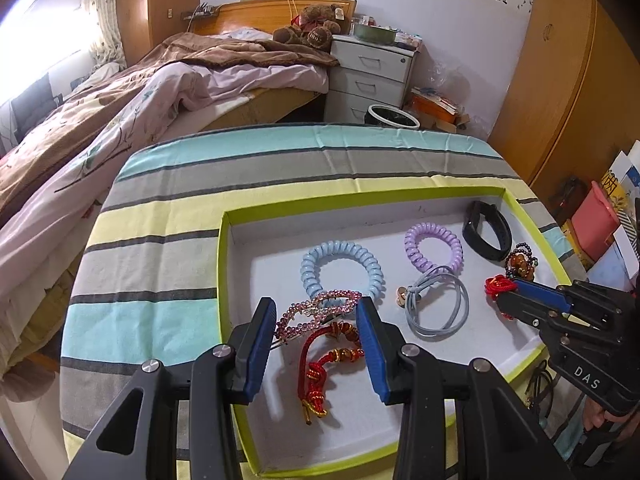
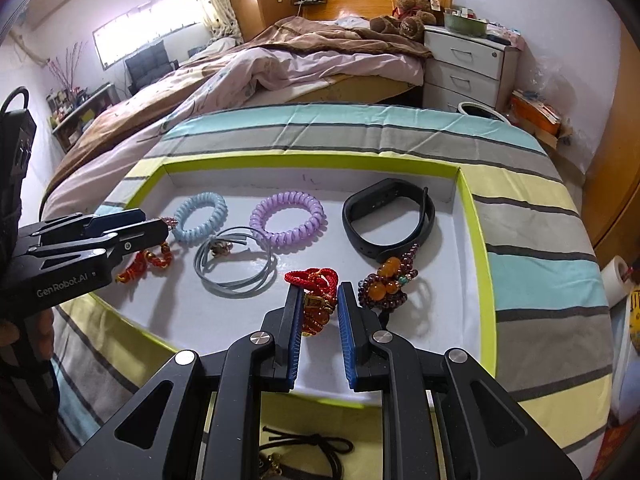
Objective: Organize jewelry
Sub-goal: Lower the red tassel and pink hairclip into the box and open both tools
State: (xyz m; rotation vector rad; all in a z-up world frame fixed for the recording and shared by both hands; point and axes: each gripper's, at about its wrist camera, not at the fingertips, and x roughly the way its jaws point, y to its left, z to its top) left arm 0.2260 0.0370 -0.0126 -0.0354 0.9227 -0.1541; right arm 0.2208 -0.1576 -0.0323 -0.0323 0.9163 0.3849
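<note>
Left hand-held gripper (image 1: 316, 320) sits with its jaws wide apart over the near-left part of the tray (image 1: 224, 264), and I see nothing pinched between its blue pads. Between and just beyond its fingertips lie the pink clip (image 1: 316, 310) and a red cord bracelet (image 1: 320, 364) with gold beads, both resting on the tray's white floor. The clip overlaps the near edge of the blue coil (image 1: 340, 270).

My right hand-held gripper (image 2: 318, 300) is narrowed around a second red bracelet (image 2: 316, 296); the pads stand on either side of it, but I cannot tell whether they actually grip it. Just right of that sits the bead bracelet (image 2: 384, 288), dark purple with amber stones, touching the right fingertip.

Farther in, the purple coil (image 2: 288, 220) lies near the tray's middle, with the black band (image 2: 388, 216) to its right by the far-right corner. The grey ties (image 2: 236, 268) lie nearer, between the two coils, with a small gold ornament at their far-left edge.

The tray has a lime-green rim and sits on a desk (image 1: 160, 208) covered with a striped cloth of teal, grey and yellow. Outside the tray, at its near edge, black cords (image 2: 308, 448) lie on the cloth below the right tool. A bed (image 1: 120, 120) stands beyond the desk on the left.
</note>
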